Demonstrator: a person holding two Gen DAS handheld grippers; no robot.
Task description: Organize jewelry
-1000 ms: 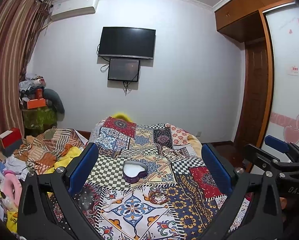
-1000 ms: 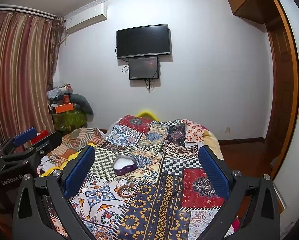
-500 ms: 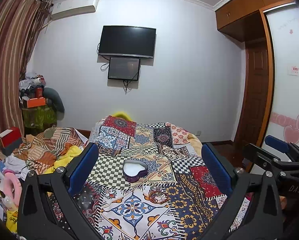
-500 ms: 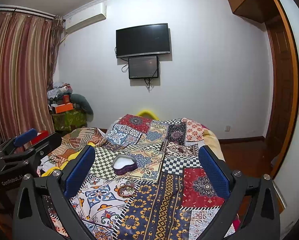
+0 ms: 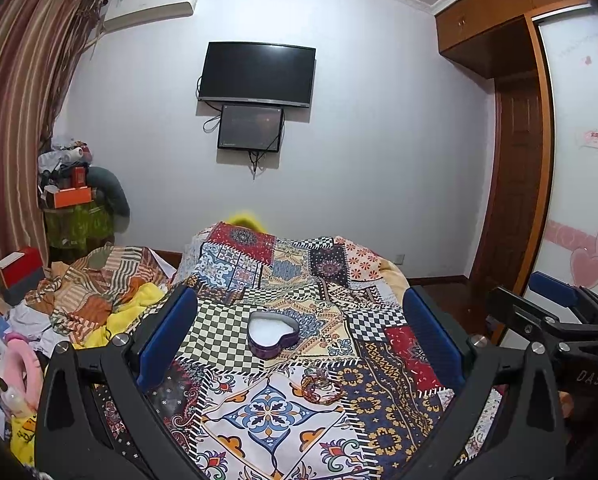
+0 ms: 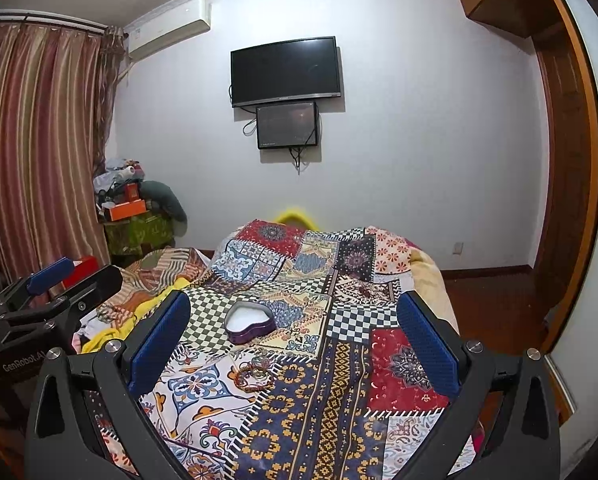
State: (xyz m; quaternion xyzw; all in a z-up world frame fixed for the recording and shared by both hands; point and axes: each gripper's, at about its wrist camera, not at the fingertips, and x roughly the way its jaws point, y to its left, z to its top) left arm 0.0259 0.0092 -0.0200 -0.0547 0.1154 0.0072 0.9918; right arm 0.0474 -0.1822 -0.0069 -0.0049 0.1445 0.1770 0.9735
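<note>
While both grippers hang above the near end of the bed point(image 5: 395, 280), each has its fingers point(image 5: 167, 336) spread wide and released, nothing between them. On the patchwork quilt point(image 5: 267, 408) sits a heart-shaped tin point(image 5: 273, 334), purple-walled, lid off, white lining showing; it rests flat on the checkered patch, well apart from either gripper. From the left wrist view its point faces the near side, toward the camera, and its two lobes face the far wall, so its long axis runs roughly along the bed. Just nearer than the tin, apart from it, lies a small heap of beaded bracelets point(image 5: 319, 384), reddish and gold, loosely coiled on a white floral patch; how many there are cannot be told. The left gripper point(image 5: 299, 344) frames both tin and bracelets between its blue pads. The right gripper point(image 6: 295, 344) sees them toward its left finger, the tin point(image 6: 249, 322) beyond the bracelets point(image 6: 255, 376).
</note>
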